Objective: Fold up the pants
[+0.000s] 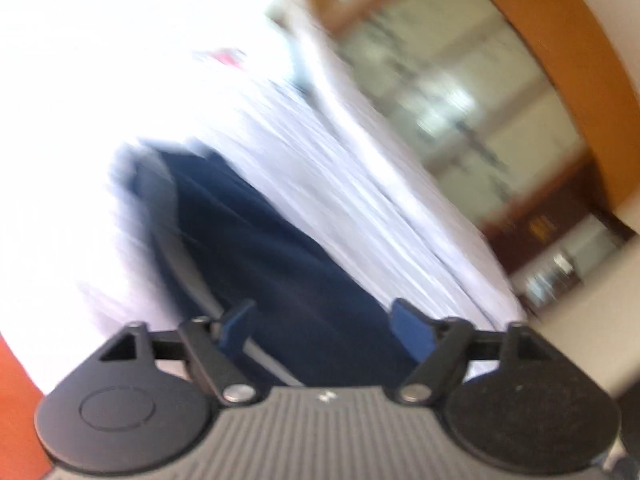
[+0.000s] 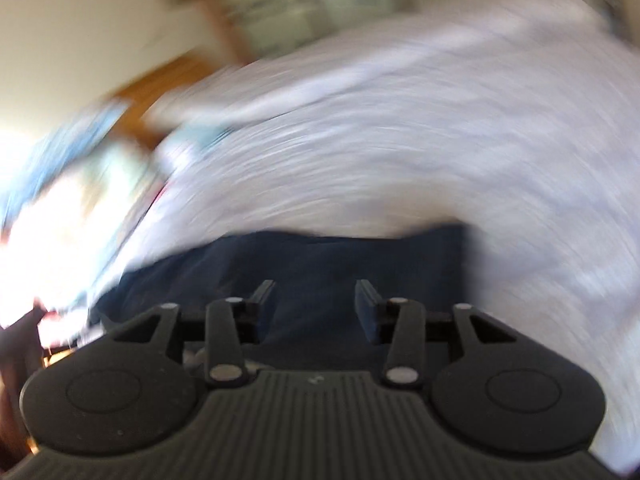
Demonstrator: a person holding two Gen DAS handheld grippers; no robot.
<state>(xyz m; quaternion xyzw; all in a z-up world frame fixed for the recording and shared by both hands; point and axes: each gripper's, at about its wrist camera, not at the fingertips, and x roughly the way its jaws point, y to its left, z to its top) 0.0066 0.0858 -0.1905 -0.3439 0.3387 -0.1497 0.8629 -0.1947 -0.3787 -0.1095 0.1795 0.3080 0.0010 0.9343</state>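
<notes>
Navy pants [image 1: 256, 248] lie on a white bed sheet [image 1: 360, 184], w/ long axis running diagonally in the left wrist view, from upper left of centre down to lower right, ending between the fingers of the left gripper [image 1: 324, 330]. A pale stripe or seam follows that same diagonal along the fabric's left edge. Left jaws stand wide, nothing between the pads; cloth sits behind them, contact can't be told thru the blur.

Right wrist view: pants [image 2: 320, 264] form a dark band across lower centre, far edge approx. horizontal, right edge squared off. Right gripper [image 2: 316, 304] hangs over the fabric, jaws part-open, nothing pinched. White sheet [image 2: 440, 140] fills the frame's upper right.

Surroundings, heavily blurred: wooden frame [image 1: 560, 40] at upper right, glare at upper left. Nothing visible on top of the pants.
</notes>
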